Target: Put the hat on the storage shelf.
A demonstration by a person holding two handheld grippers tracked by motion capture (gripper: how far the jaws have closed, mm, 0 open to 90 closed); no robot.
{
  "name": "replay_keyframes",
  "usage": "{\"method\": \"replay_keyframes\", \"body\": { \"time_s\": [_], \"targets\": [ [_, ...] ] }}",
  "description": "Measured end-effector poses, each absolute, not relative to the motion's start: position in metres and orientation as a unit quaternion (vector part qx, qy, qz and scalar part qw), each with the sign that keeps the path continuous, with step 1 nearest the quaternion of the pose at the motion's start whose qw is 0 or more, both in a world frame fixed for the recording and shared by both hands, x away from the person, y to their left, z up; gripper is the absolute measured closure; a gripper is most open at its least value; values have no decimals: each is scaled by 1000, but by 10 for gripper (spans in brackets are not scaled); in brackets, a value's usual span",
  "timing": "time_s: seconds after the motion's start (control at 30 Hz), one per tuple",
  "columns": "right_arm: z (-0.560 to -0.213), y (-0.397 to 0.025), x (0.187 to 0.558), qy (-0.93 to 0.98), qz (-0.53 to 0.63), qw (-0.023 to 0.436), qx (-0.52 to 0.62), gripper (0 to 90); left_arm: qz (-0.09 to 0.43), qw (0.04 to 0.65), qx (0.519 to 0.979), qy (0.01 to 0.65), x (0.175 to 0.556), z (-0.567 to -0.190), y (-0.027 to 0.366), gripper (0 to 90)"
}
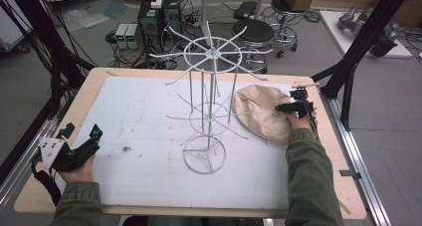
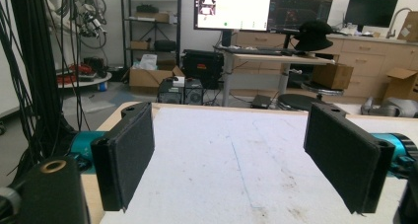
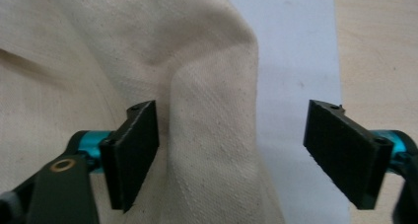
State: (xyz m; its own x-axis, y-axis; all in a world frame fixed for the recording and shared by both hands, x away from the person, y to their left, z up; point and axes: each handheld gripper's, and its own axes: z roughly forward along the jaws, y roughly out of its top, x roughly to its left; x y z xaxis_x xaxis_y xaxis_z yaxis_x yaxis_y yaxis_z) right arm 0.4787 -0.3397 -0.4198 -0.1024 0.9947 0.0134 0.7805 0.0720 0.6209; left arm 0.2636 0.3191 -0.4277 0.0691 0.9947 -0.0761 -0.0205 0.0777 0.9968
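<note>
Across the wooden table point(image 1: 104, 76) lies a white foam mat point(image 1: 139, 126), scuffed and stained near its left middle, and on it, about centre, stands a white wire display rack point(image 1: 209, 106) with spokes radiating from its rings. Right of the rack, toward the far right of the mat, lies a cream fabric hat point(image 1: 259, 111), crumpled, one ridge of cloth raised. The right gripper point(image 3: 231, 150) sits over that ridge with jaws wide apart, the fold beside the left pad and bare mat under the other. The left gripper point(image 2: 236, 160) rests at the near left edge, jaws also wide, holding nothing. Closing now would probably pinch a thin fold off-centre, so the hat could slip out or sag and snag a spoke, tipping the light rack. Beyond the table are cables, stools point(image 1: 254, 32), computer boxes and monitors point(image 2: 231, 7).
</note>
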Motion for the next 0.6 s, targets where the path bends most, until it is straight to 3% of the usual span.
{"method": "replay_keyframes", "body": {
  "time_s": [0.3, 0.47, 0.6],
  "targets": [
    [-422, -339, 480, 703, 245, 187, 641, 354, 467, 541, 492, 497, 264, -427, 319, 198],
    [-421, -335, 480, 705, 245, 176, 642, 549, 466, 542, 492, 497, 264, -428, 319, 199],
    [-420, -335, 480, 699, 244, 177, 648, 621, 466, 541, 493, 497, 264, -428, 319, 200]
  ]
}}
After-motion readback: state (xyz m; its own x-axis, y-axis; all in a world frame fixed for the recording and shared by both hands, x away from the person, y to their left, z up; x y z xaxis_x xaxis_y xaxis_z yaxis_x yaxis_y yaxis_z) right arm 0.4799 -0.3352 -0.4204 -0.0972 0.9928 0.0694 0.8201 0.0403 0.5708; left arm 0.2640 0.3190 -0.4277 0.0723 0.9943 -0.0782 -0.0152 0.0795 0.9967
